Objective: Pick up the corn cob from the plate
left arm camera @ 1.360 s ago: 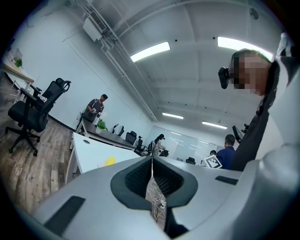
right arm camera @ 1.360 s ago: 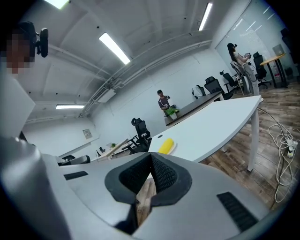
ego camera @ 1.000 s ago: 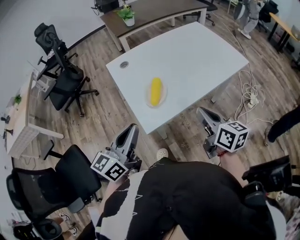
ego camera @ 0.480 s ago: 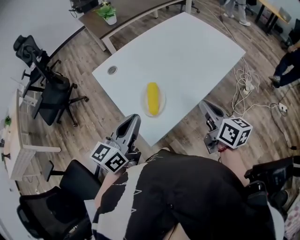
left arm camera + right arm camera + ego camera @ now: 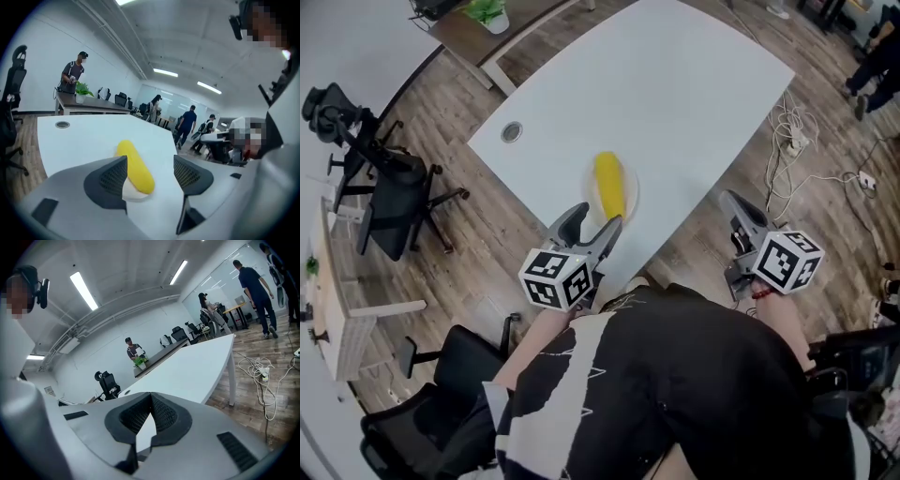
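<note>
A yellow corn cob (image 5: 610, 183) lies on a small white plate (image 5: 630, 200) near the front edge of the white table (image 5: 675, 84). My left gripper (image 5: 593, 220) hovers at that edge, just short of the plate. Its jaws have just been opening and now stand wide, with nothing between the pads. In the left gripper view the corn cob (image 5: 136, 166) and the plate (image 5: 133, 193) lie ahead, framed by the left gripper (image 5: 151, 172). My right gripper (image 5: 739, 206) hangs over the floor to the right of the table. Seen in its own view, the right gripper (image 5: 151, 398) is shut and empty.
A round cable grommet (image 5: 512, 132) sits in the table's left part. Black office chairs (image 5: 384, 178) stand on the wood floor at left, and cables (image 5: 797, 141) trail on the floor at right. A potted plant (image 5: 487, 11) stands on a far desk. Several people stand in the background.
My left gripper has come forward from beside my body to the table's front edge and its jaws have opened. The right gripper has shifted slightly and stays shut.
</note>
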The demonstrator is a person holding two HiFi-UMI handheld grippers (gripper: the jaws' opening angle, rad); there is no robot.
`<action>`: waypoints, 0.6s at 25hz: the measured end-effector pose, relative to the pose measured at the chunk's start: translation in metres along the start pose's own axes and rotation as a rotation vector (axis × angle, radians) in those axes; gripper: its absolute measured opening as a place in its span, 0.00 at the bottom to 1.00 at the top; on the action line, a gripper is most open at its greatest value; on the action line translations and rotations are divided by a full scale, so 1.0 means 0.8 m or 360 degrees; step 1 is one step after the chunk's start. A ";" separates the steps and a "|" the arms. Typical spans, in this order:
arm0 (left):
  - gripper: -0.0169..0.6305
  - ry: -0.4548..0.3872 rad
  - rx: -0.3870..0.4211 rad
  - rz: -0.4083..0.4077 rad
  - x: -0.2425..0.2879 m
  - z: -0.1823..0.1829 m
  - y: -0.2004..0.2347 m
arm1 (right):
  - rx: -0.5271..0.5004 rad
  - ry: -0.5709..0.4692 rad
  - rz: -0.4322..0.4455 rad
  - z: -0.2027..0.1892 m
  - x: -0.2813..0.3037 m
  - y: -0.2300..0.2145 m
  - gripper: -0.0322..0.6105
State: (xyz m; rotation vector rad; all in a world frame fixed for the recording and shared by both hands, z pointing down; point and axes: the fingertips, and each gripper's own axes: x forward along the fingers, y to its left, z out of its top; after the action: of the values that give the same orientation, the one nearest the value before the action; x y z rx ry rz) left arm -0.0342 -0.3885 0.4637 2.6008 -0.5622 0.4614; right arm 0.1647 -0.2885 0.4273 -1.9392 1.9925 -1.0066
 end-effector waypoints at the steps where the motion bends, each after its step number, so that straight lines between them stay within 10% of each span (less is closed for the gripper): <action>1: 0.50 0.0062 0.0043 0.0028 0.010 -0.007 0.002 | 0.0014 0.0004 -0.0021 -0.002 -0.002 -0.005 0.07; 15: 0.44 0.0122 0.0078 0.0274 0.065 -0.017 0.019 | 0.0115 0.0117 -0.0108 -0.015 0.003 -0.052 0.07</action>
State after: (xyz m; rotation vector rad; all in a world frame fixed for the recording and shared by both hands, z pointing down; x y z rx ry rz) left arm 0.0003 -0.4105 0.5014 2.5791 -0.7612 0.6345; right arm 0.1913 -0.2834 0.4607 -1.9710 1.9105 -1.1659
